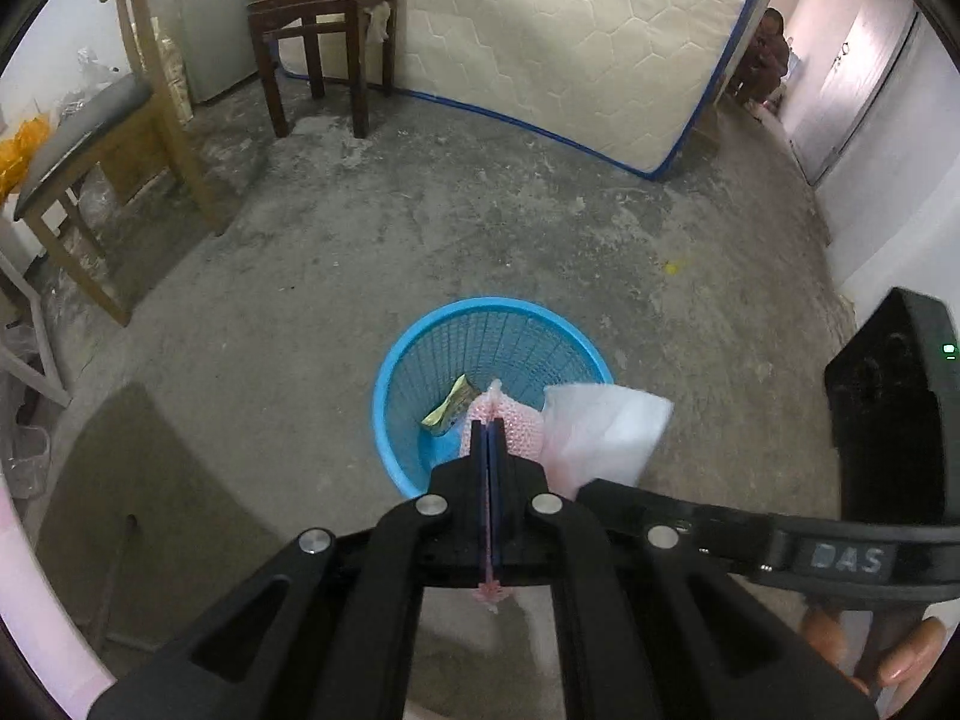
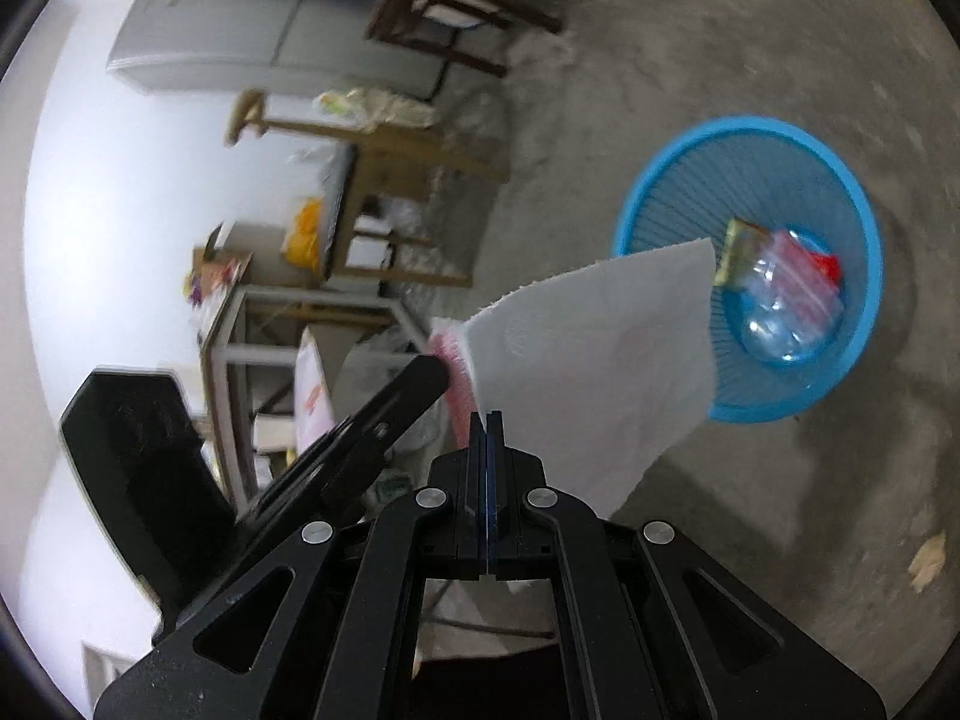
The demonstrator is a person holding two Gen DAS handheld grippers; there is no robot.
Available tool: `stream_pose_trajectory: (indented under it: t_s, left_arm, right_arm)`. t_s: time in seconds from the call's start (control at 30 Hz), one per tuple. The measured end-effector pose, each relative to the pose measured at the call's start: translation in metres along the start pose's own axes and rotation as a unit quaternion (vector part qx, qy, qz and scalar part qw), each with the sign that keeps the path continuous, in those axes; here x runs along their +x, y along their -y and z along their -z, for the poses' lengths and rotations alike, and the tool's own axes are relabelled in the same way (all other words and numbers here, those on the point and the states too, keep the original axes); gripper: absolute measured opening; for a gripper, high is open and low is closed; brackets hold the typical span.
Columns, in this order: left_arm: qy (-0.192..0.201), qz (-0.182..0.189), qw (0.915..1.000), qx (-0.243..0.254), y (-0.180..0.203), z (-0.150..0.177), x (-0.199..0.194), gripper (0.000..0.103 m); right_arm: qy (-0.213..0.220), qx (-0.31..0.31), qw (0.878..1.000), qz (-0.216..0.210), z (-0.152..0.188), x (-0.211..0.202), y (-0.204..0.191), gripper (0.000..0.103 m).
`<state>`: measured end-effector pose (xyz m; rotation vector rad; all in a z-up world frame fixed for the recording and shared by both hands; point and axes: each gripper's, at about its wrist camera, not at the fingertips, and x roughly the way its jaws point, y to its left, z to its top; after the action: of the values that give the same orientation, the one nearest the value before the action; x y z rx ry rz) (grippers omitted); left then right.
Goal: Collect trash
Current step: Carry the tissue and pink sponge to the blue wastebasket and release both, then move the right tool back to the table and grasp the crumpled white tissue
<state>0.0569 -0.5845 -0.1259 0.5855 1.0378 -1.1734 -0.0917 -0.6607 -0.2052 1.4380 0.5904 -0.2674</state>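
Left gripper [image 1: 489,429] clenched on pink foam net [image 1: 519,426], poised above the blue basket [image 1: 384,372]. Right gripper [image 2: 487,420] clenched on a white sheet [image 2: 600,360], near the basket, beside the left gripper. "DAS" reads on the right gripper's body.

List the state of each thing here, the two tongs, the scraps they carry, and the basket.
Left tongs: shut on the pink bubble wrap.
Right tongs: shut on the white sheet.
Blue basket: upright on the floor, already holding a clear plastic bag and a green wrapper.
Neither carried scrap is dropped in yet.
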Motion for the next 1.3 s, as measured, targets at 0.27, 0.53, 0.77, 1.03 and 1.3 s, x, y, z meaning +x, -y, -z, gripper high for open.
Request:
stream_pose_trajectory:
  t_s: [0.27,0.53,0.77,1.03,1.3]
  left_arm:
    - [0.003,-0.048,0.9987,0.014,0.004,-0.009,0.021,0.073]
    - [0.016,-0.076,0.9961,0.040,-0.007,0.003,-0.014,0.084]
    - [0.076,-0.047,0.9956,-0.029,-0.037,0.026,-0.105,0.085]
    - [0.172,-0.039,0.9815,-0.076,-0.079,0.079,-0.255,0.097]
    - [0.246,-0.070,0.9505,-0.176,-0.165,0.178,-0.366,0.097]
  right_arm:
    - [0.009,0.141,0.990,-0.019,-0.032,0.022,0.070,0.051]
    - [0.027,0.155,0.987,0.026,-0.025,0.001,0.084,0.059]
    - [0.032,0.103,0.994,0.015,-0.003,-0.035,0.056,0.059]
    - [0.011,-0.018,1.000,-0.014,0.029,-0.060,-0.035,0.060]
    - [-0.080,-0.187,0.979,-0.031,0.096,-0.011,-0.176,0.064]
